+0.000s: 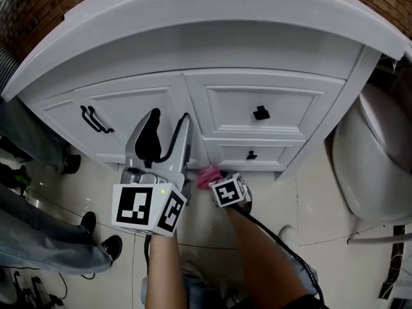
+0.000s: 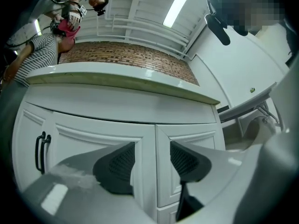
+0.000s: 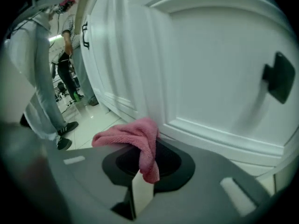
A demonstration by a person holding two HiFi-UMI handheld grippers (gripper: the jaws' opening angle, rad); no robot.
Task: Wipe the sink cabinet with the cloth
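Note:
The white sink cabinet (image 1: 257, 50) fills the head view, its drawers (image 1: 264, 111) with black knobs right of centre. A pink cloth (image 1: 207, 176) is pressed low against the cabinet beside the bottom drawer, and my right gripper (image 1: 215, 180) is shut on it. In the right gripper view the cloth (image 3: 140, 141) drapes over the closed jaws, touching the drawer front (image 3: 219, 73) near a black knob (image 3: 279, 83). My left gripper (image 1: 168, 124) hovers in front of the cabinet's middle post, open and empty; its view shows the fingers (image 2: 117, 167) apart with the door stile between them.
A black door handle (image 1: 95, 120) is on the left door. A toilet (image 1: 373, 166) stands close on the right. A person's legs and dark shoes (image 1: 96, 237) are on the tiled floor at left. A cable (image 1: 283, 243) trails from the right gripper.

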